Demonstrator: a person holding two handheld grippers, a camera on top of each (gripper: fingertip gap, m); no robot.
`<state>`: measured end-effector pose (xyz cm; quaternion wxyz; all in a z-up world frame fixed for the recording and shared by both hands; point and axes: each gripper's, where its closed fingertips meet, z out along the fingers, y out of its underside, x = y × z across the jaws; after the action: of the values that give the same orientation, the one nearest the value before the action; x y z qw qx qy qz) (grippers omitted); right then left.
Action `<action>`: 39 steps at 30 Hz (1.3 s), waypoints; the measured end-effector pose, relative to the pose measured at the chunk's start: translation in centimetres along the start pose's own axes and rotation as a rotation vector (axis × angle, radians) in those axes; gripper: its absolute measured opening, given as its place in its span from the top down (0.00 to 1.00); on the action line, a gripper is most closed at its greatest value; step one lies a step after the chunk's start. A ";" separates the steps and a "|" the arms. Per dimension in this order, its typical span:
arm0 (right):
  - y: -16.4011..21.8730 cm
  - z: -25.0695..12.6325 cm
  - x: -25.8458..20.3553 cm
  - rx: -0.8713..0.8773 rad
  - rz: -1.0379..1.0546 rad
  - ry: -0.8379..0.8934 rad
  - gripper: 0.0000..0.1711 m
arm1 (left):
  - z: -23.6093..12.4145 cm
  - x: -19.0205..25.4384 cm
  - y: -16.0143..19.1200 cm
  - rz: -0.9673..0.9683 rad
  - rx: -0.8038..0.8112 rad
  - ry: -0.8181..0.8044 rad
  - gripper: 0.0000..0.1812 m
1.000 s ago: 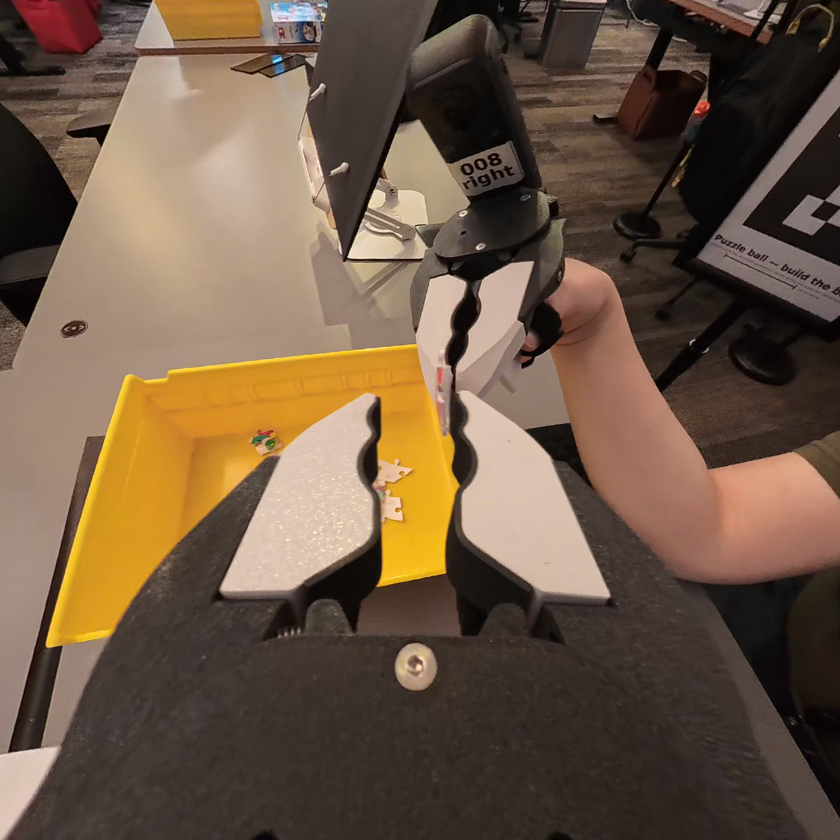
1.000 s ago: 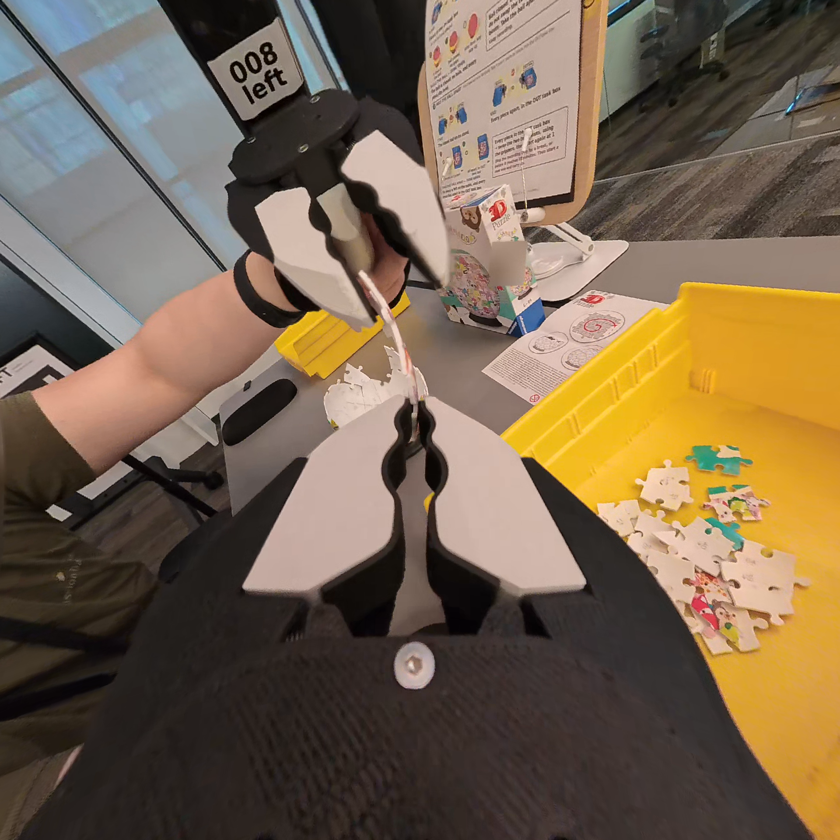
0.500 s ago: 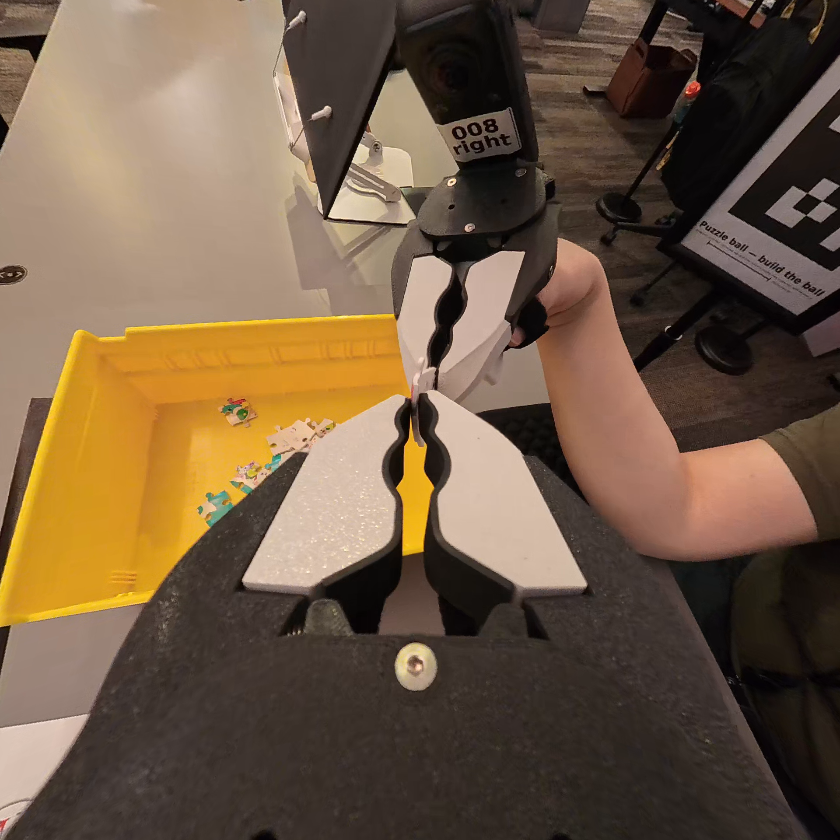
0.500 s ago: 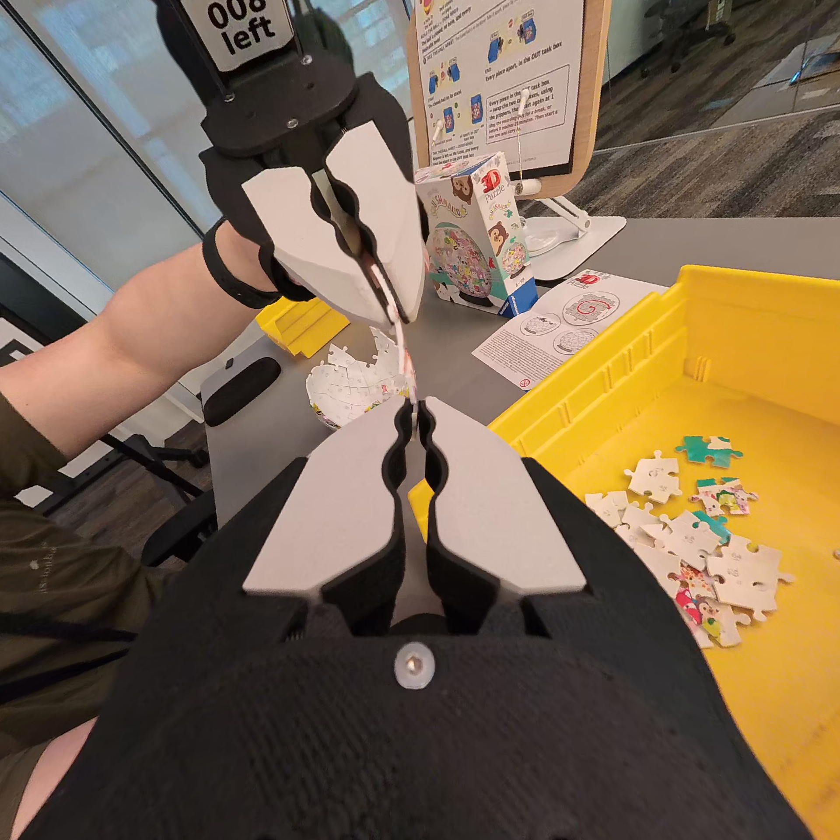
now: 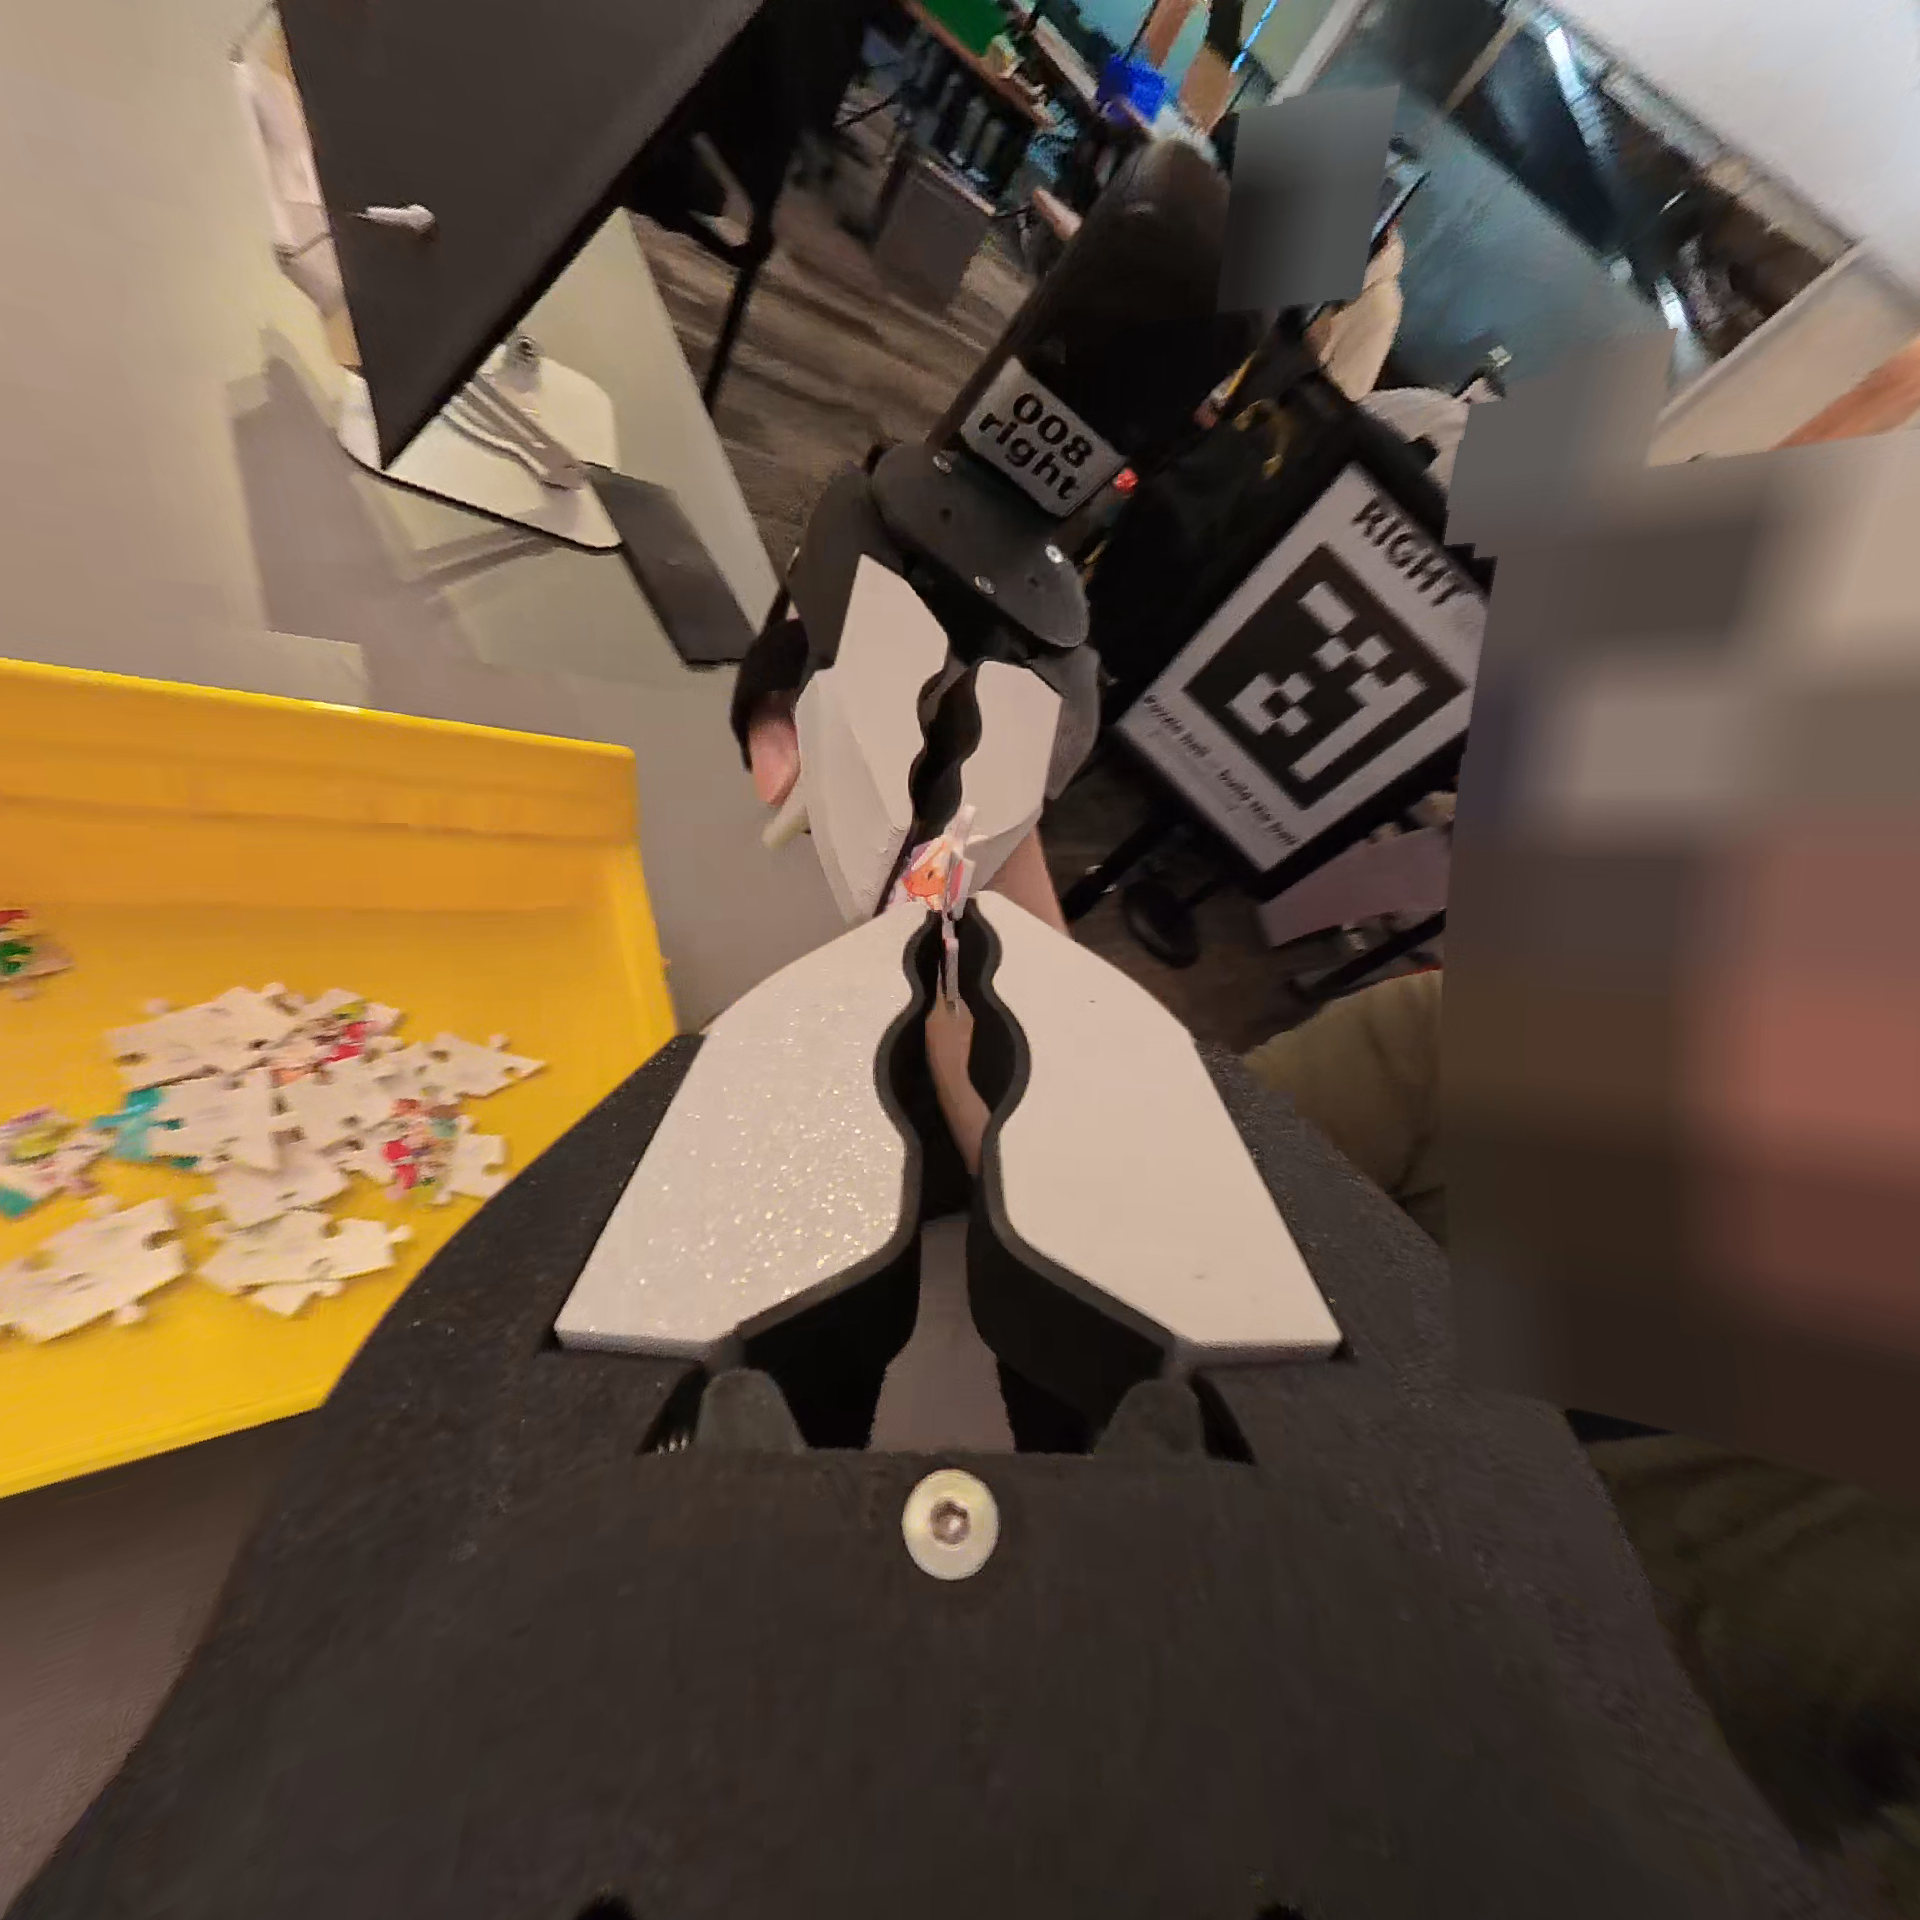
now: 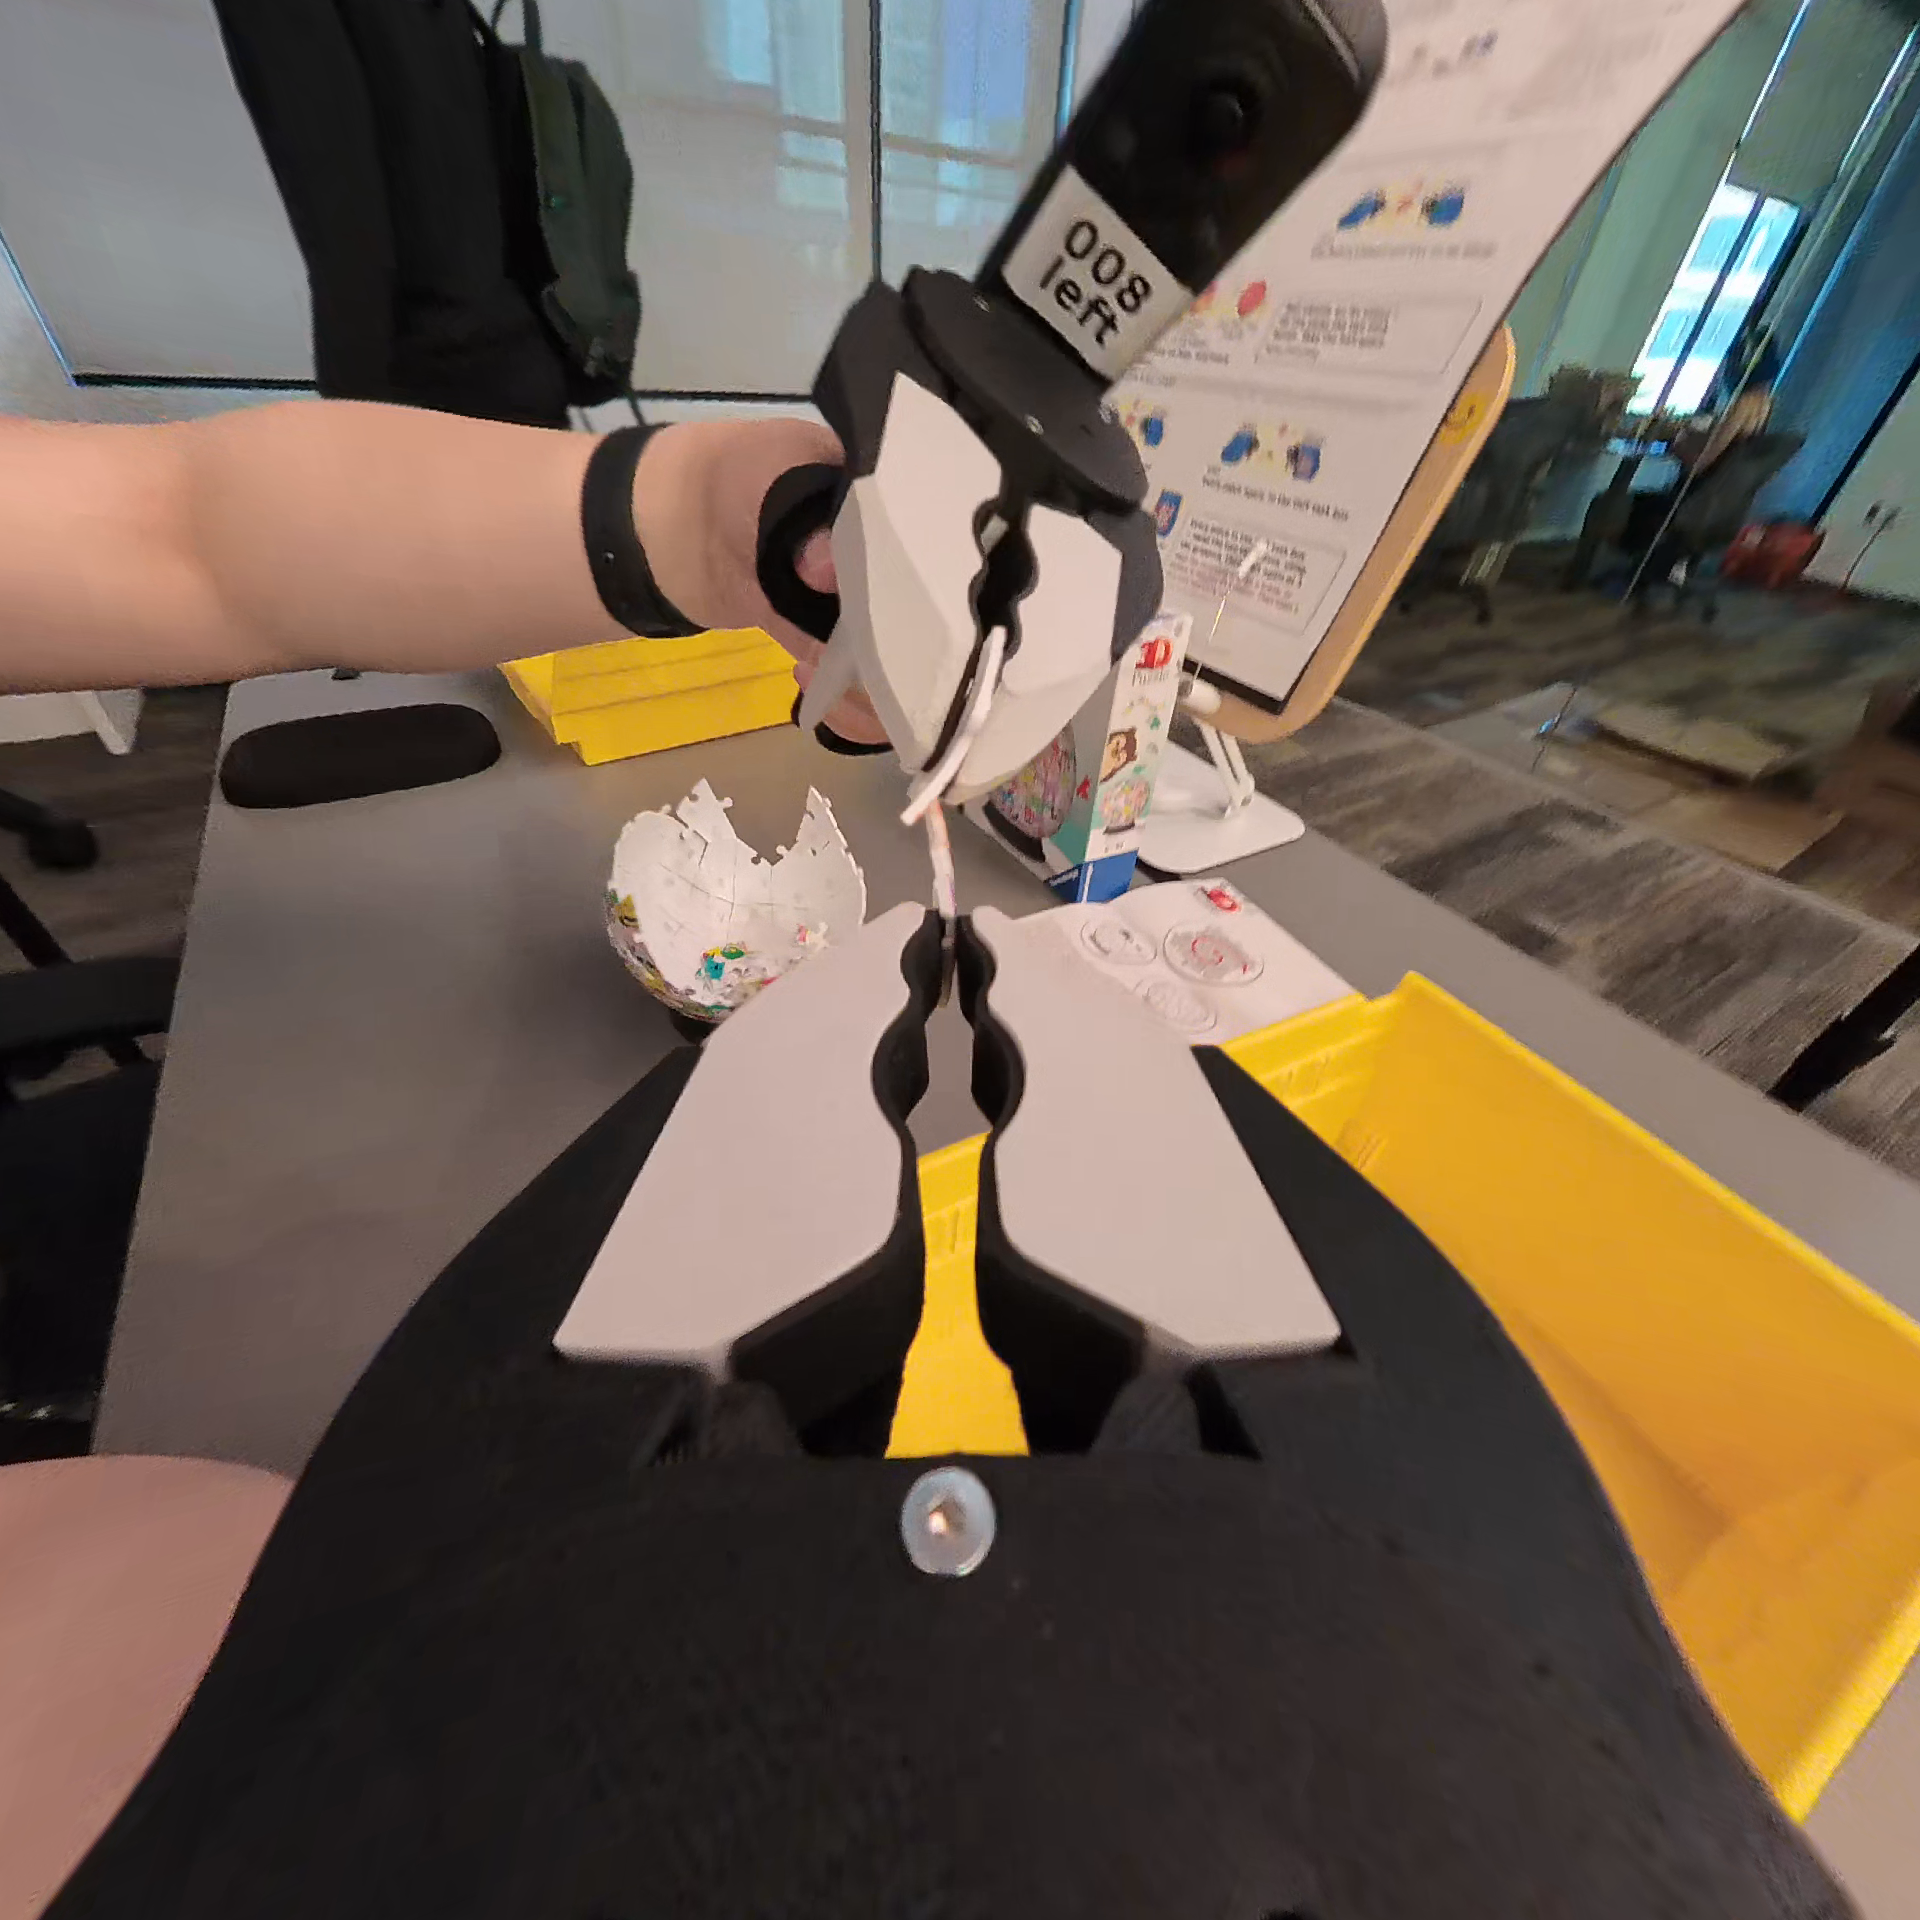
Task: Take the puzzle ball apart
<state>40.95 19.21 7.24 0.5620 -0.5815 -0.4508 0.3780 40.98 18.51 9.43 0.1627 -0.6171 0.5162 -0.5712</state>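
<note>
Above yellow bin [image 6: 1558, 1247] | left tool [image 5: 951, 925], right tool [image 6: 945, 925] both pinching puzzle pieces [image 5: 940, 868] (edge-on)

an open office room seen around a long grey table [image 6: 436, 997]

behind the grey table, tall glass panes [image 6: 727, 187] let in pale daylight, and a dark backpack [image 6: 561, 208] hangs in front of them. a black padded rest [image 6: 358, 750] lies on the table's far edge, beside a black chair [image 6: 62, 1049] at its left end. to the table's right the floor is grey-brown striped carpet [image 6: 1621, 852], with more glass partitions [image 6: 1766, 312] farther off. a board on a white stand [image 6: 1226, 821] is set up on the table's far side. in the left wrist view, a black-and-white marker sign [image 5: 1320, 686] sits low off the table's edge, with more desks [image 5: 997, 62] far behind it.
</note>
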 end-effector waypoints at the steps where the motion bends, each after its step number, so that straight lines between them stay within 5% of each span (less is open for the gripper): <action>1: -0.3 0.0 -0.2 0.013 -0.033 0.000 0.98 | -0.1 0.4 0.0 -0.029 0.000 0.027 0.99; 8: -1.8 0.1 0.2 0.003 -0.396 0.199 0.98 | -0.8 1.1 -0.7 -0.205 0.033 0.060 0.97; 13: -2.5 0.8 0.2 -0.018 -0.469 0.244 0.98 | -1.7 1.3 -1.1 -0.223 0.032 -0.004 0.97; 27: -3.7 0.5 -4.3 0.364 0.043 -0.567 0.98 | -0.9 5.5 0.8 -0.189 -0.080 0.126 0.98; 39: -3.6 1.8 -3.9 0.362 -0.012 -0.504 0.98 | -2.1 4.7 1.1 -0.233 -0.057 0.106 0.98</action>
<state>37.73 15.93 10.38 0.5289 -0.3573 -0.5048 0.5811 37.80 14.98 11.72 0.0500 -0.6463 0.4648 -0.6031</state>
